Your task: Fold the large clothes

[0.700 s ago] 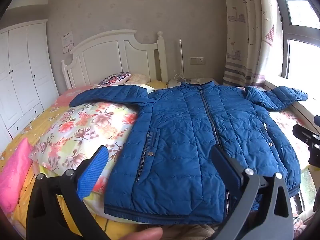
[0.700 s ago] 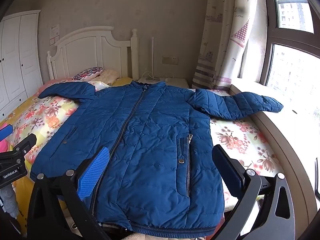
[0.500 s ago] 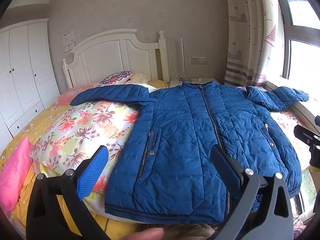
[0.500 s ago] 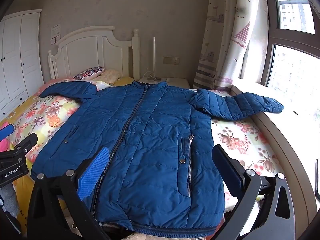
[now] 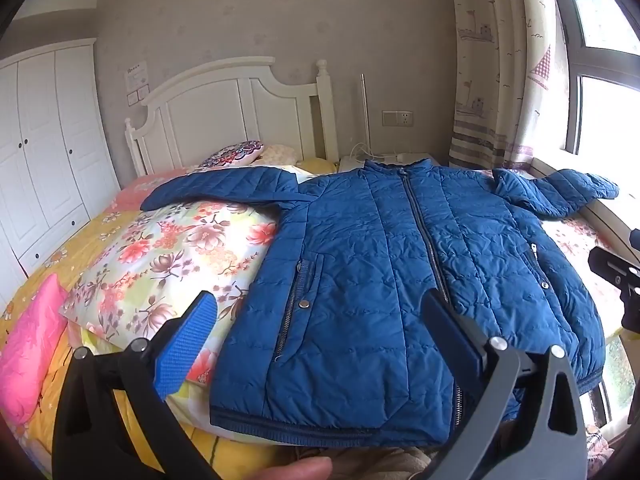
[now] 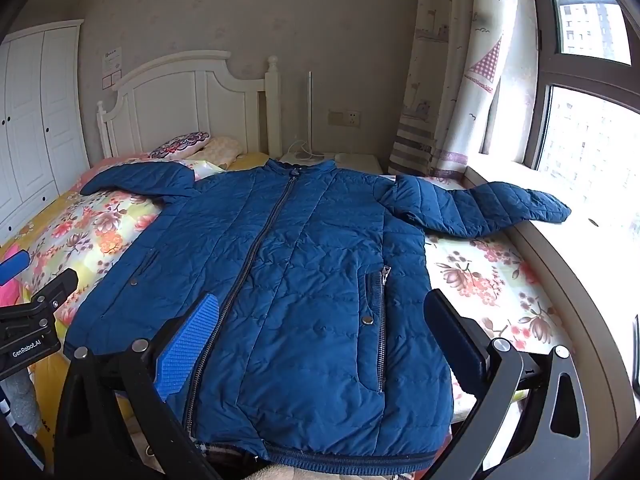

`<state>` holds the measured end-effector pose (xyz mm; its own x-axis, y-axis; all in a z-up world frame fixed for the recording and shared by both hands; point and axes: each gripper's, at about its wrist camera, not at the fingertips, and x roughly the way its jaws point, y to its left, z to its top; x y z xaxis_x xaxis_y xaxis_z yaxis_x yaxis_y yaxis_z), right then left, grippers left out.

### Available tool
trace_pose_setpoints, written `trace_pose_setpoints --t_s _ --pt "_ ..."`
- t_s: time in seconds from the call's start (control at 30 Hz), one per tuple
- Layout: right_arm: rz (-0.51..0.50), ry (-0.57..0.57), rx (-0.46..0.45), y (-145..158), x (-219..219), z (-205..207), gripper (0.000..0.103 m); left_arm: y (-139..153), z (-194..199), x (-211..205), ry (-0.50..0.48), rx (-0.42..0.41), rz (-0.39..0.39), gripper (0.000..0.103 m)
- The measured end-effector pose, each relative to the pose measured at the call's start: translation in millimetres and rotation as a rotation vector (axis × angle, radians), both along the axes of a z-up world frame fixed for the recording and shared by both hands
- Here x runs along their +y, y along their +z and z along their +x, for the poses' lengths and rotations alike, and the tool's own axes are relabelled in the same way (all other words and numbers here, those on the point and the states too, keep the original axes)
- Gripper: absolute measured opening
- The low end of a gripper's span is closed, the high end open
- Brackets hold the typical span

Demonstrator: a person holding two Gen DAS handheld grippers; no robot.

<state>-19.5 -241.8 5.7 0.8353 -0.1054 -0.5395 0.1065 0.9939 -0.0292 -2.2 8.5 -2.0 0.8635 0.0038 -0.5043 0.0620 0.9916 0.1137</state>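
A: Where does the left wrist view look from?

B: From the foot of the bed [image 5: 100,240], angled down, facing the headboard [image 5: 240,108]. The jacket [image 5: 380,280] fills the right of its middle, close by, with its own gripper's fingers [image 5: 184,348] low in frame.

A: And the right wrist view?

B: Same end, set further toward the window [image 6: 588,136], also tilted down. The jacket [image 6: 288,280] sits centred and close.

A: What do they share?

B: The whole jacket, headboard [image 6: 176,96], wardrobe [image 5: 40,152] and curtain [image 5: 500,72]. Each catches the other gripper at its edge: the right gripper [image 5: 618,280] in one, the left gripper [image 6: 32,320] in the other.
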Motion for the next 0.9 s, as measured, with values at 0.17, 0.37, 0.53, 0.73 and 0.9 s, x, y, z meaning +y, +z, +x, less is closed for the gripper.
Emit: trace_pose_setpoints --t_s 0.17,0.37,0.53,0.73,0.9 --pt "0.003 0.0 0.001 0.0 -0.6 -0.2 0.099 -1.3 1.7 -0.3 0.002 0.001 0.001 0.101" --pt "0.005 0.0 0.002 -0.3 -0.5 -0.1 0.099 -1.3 1.4 -1.6 0.002 0.002 0.002 0.101" --pt "0.013 -0.003 0.002 -0.5 -1.6 -0.9 0.099 -2.8 3.2 0.5 0.006 0.013 -0.002 0.101" --pt "0.013 -0.002 0.003 -0.8 -1.9 -0.4 0.099 -3.3 2.5 0.2 0.008 0.015 0.0 0.101" --pt "0.013 -0.002 0.001 -0.4 -2.1 -0.6 0.099 -3.5 3.3 -0.7 0.008 0.016 0.001 0.101"
